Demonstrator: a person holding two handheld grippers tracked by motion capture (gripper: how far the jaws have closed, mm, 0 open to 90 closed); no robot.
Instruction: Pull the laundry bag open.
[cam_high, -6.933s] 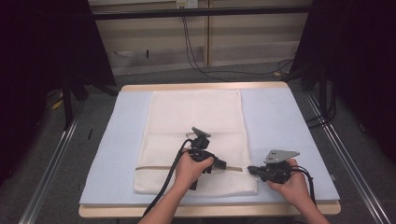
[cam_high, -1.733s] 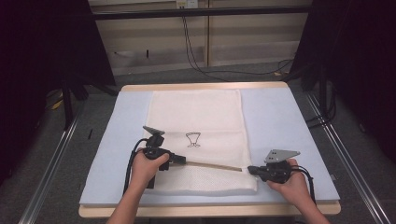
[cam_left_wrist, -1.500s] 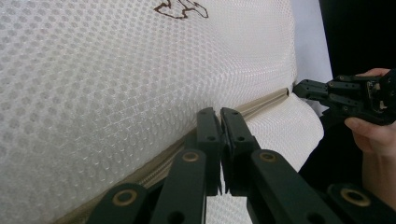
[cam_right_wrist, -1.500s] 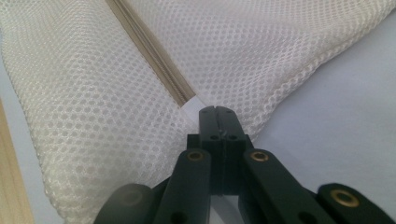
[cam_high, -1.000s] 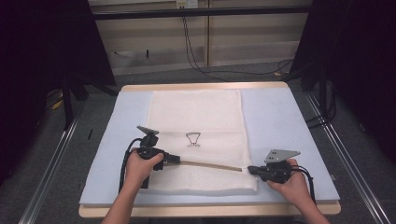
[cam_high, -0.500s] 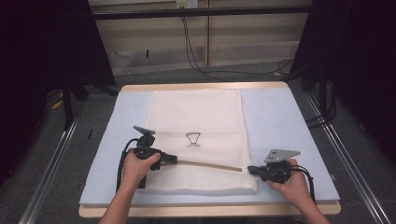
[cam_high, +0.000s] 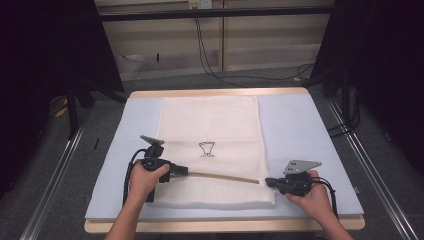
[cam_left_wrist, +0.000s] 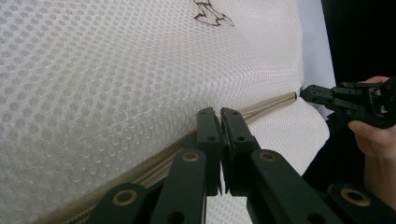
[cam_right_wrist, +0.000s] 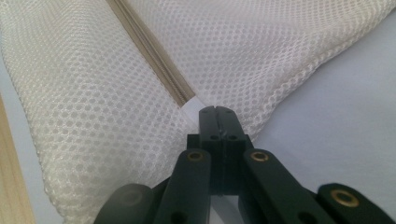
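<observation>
A white mesh bag lies flat on the pale blue mat. A beige zipper runs across the bag near its front edge. My left gripper is at the zipper's left part. Its jaws are shut on the zipper line, and the pull is hidden between them. My right gripper is shut on the white tab at the zipper's right end. The left gripper view also shows the right gripper pinching that end. The zipper is stretched straight between the two grippers.
A small dark logo is printed on the middle of the bag. The wooden table edge runs just in front of both hands. Black stands and cables line the floor to either side and behind.
Since the earliest frame my left gripper has slid left along the zipper, from the bag's middle to its left part. Over the last second it has barely shifted. The right hand has stayed still.
</observation>
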